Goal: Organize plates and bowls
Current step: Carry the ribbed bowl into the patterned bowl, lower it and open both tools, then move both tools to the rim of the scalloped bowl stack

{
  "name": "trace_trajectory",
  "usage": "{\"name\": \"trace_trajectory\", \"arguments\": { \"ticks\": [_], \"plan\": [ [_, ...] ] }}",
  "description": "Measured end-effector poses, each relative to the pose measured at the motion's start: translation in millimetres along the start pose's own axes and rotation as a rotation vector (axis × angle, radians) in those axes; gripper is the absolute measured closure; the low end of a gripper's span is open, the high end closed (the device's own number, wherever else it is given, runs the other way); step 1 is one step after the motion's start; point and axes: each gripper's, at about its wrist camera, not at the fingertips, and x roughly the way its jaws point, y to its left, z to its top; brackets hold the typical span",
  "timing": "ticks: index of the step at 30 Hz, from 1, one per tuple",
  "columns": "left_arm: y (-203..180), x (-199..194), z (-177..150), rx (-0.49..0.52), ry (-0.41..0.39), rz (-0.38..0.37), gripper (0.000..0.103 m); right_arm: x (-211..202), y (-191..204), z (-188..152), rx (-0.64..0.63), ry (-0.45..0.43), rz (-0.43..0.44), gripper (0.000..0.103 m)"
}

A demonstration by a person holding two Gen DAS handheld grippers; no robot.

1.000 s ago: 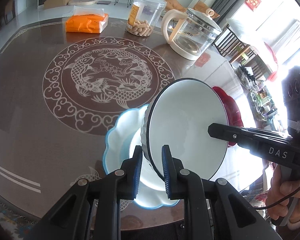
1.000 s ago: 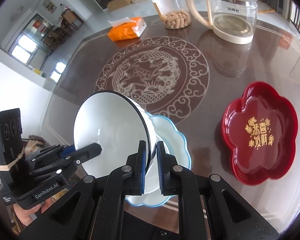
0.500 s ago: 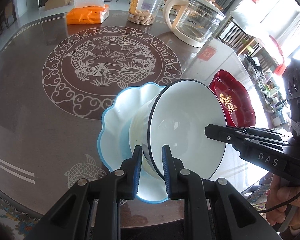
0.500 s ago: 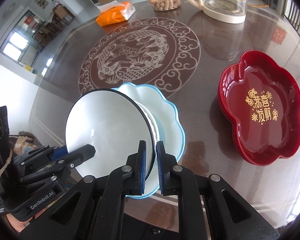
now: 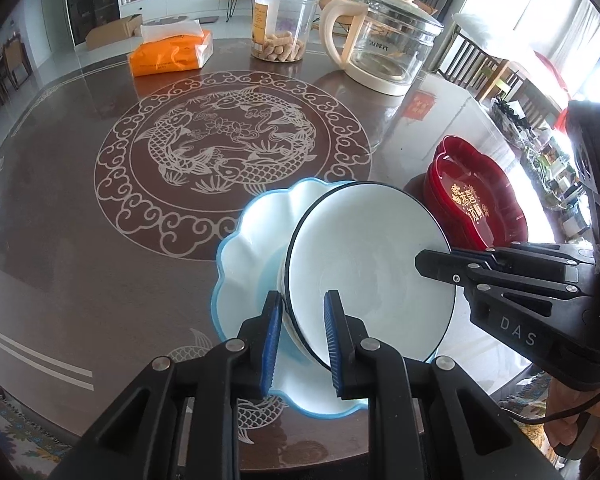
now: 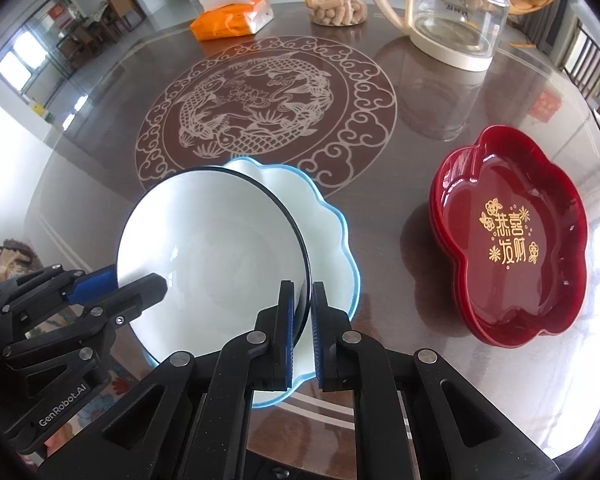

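A white bowl (image 5: 364,272) with a dark rim hangs tilted over a blue scalloped plate (image 5: 252,248) lying on the brown table. My left gripper (image 5: 302,304) is shut on the bowl's near left rim. My right gripper (image 6: 301,292) grips the opposite rim, its jaws closing tighter on the thin edge. In the right wrist view the bowl (image 6: 212,256) covers most of the blue plate (image 6: 328,236), and the left gripper (image 6: 140,280) comes in from the left. Whether the bowl's base touches the plate is hidden.
Stacked red flower-shaped plates (image 6: 512,236) sit to the right of the blue plate. At the far side stand a glass kettle (image 5: 388,52), a snack jar (image 5: 280,24) and an orange tissue pack (image 5: 168,54). The table's edge runs close under both grippers.
Both grippers have come down with the bowl, which now lies flatter and closer over the blue plate. The plate has not moved.
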Motion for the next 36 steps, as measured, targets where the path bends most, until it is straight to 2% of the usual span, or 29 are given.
{"name": "trace_trajectory", "arguments": {
  "ticks": [4,7,8,9,10,11,12,14,15,17,21,24,28,32,36],
  "plan": [
    [0.4,-5.1,2.4,0.012,-0.027,0.010,0.083,0.4,2.7,1.2,-0.007,-0.006,-0.011,0.093],
    [2.7,-18.6,3.0,0.017,-0.095,0.039,0.074,-0.5,0.6,1.0,0.005,-0.029,0.021,0.088],
    [3.4,-24.8,2.2,0.016,-0.121,0.049,0.063,-2.2,-1.3,0.7,0.015,-0.049,0.045,0.083],
    [4.3,-31.0,1.3,0.015,-0.148,0.060,0.055,-5.2,-3.4,-0.2,0.022,-0.077,0.070,0.068],
    [5.2,-38.0,-0.4,0.014,-0.182,0.070,0.036,-9.4,-4.2,-1.3,0.025,-0.109,0.081,0.050],
    [5.6,-45.5,-2.9,0.015,-0.219,0.084,0.021,-14.0,-4.8,-2.2,0.023,-0.142,0.085,0.046],
    [5.2,-53.2,-5.9,0.017,-0.259,0.106,0.017,-19.0,-5.2,-3.8,0.019,-0.172,0.082,0.045],
    [3.9,-65.2,-12.2,0.024,-0.321,0.144,0.014,-29.4,-5.1,-6.5,0.012,-0.224,0.075,0.045],
    [3.2,-69.4,-15.8,0.023,-0.342,0.155,0.014,-35.0,-5.1,-8.8,0.010,-0.250,0.067,0.041],
    [3.0,-74.0,-23.4,0.006,-0.369,0.163,0.007,-47.6,-5.5,-17.3,0.007,-0.308,0.040,0.040],
    [-0.6,-78.2,-38.4,-0.032,-0.393,0.158,0.003,-68.7,-8.1,-44.0,0.003,-0.408,-0.033,0.034],
    [-8.4,-80.3,-43.7,-0.036,-0.391,0.228,0.003,-80.5,-15.4,-67.0,0.021,-0.462,-0.086,0.033],
    [-18.8,-85.6,-45.2,-0.024,-0.395,0.334,0.003,-86.8,-31.9,-95.2,0.083,-0.491,-0.134,0.032],
    [-20.2,-85.6,-46.3,-0.040,-0.362,0.277,0.003,-89.1,-42.0,-111.8,0.119,-0.487,-0.150,0.032],
    [-22.8,-77.6,-48.5,-0.037,-0.337,0.281,0.003,-88.3,-41.0,-118.5,0.115,-0.488,-0.149,0.032]
  ]
}}
